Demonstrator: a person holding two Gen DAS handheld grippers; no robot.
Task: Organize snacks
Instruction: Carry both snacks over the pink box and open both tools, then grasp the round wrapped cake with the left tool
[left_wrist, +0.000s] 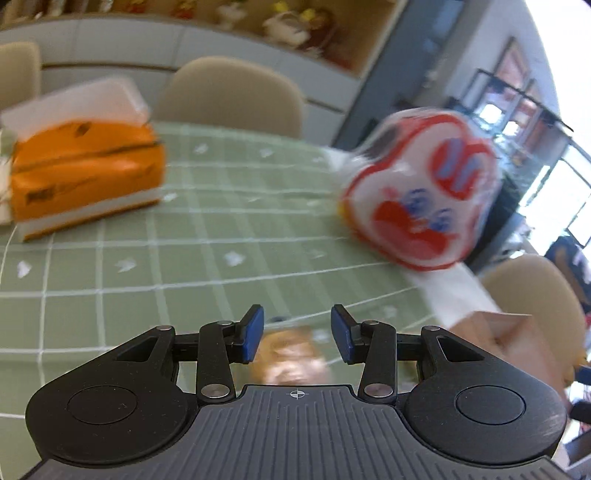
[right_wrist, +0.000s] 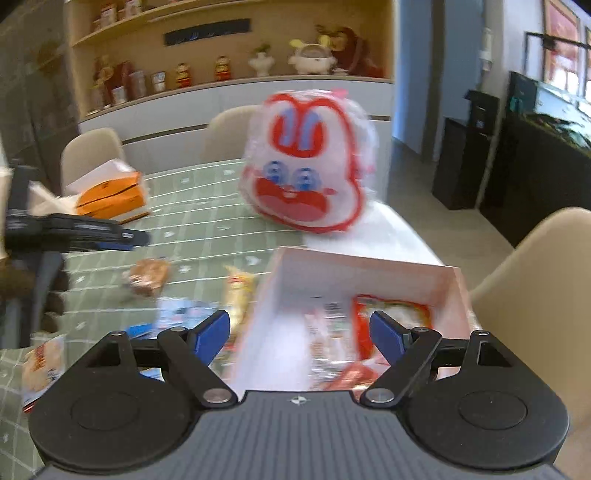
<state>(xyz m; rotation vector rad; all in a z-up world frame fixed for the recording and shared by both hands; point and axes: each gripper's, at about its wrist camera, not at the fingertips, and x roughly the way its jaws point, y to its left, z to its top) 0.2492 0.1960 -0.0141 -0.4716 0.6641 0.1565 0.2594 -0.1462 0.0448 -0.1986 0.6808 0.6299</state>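
Note:
A pale pink box (right_wrist: 373, 267) stands on the green checked tablecloth (right_wrist: 207, 221) and holds red-and-white snack packets (right_wrist: 391, 317). My right gripper (right_wrist: 300, 334) is open and empty, its fingers over the box's near left part. Loose snacks lie left of the box: a brown bread packet (right_wrist: 147, 276), a yellow packet (right_wrist: 239, 291), a blue-and-white packet (right_wrist: 177, 314) and an orange-white packet (right_wrist: 40, 363). My left gripper (left_wrist: 297, 338) is open and empty, just above the brown bread packet (left_wrist: 291, 356); it also shows in the right wrist view (right_wrist: 133, 236). The box corner shows in the left wrist view (left_wrist: 498, 339).
A white-and-red rabbit-face bag (right_wrist: 306, 166) stands behind the box, also in the left wrist view (left_wrist: 421, 188). An orange tissue pack (left_wrist: 85, 166) lies at the far left of the table. Beige chairs (left_wrist: 229, 96) surround the table; one (right_wrist: 532, 273) is right of the box.

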